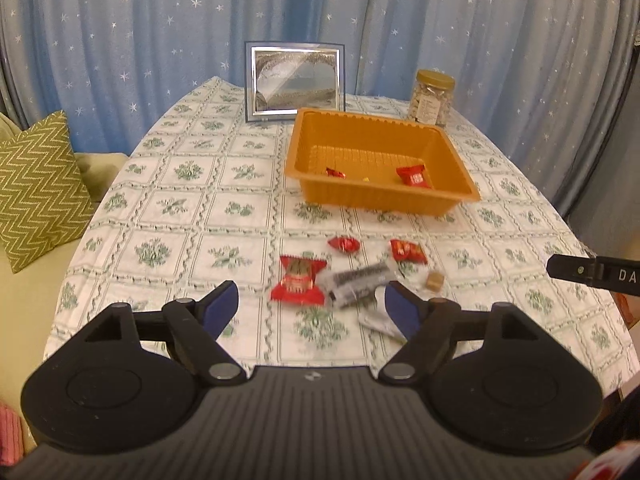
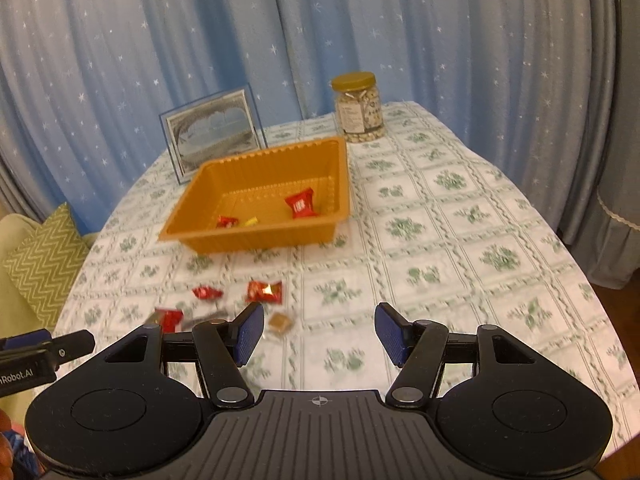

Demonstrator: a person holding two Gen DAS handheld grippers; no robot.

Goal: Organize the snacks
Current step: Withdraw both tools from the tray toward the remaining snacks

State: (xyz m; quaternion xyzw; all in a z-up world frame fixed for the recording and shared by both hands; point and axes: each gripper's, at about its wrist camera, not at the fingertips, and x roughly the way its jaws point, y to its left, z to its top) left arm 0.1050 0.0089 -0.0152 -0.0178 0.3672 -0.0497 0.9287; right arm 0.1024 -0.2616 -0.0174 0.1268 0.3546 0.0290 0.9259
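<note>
An orange plastic tray (image 1: 304, 148) (image 2: 340, 168) stands on the table and holds a red packet (image 1: 414, 175) (image 2: 301, 203), a small red candy (image 1: 335, 173) (image 2: 227, 221) and a tiny yellow piece (image 2: 251, 221). In front of it lie loose snacks: a large red packet (image 1: 298, 280), a silver-black wrapper (image 1: 360, 280), two small red candies (image 1: 344, 245) (image 1: 408, 251) and a brown caramel (image 1: 435, 281) (image 2: 280, 322). My left gripper (image 1: 312, 308) is open, hovering just short of the large red packet. My right gripper (image 2: 319, 330) is open and empty above bare cloth.
A picture frame (image 1: 295, 80) and a jar of nuts (image 1: 432, 98) stand behind the tray. The table has a green floral cloth (image 1: 192, 208). A sofa with a zigzag cushion (image 1: 36, 188) is at the left. Blue starred curtains hang behind.
</note>
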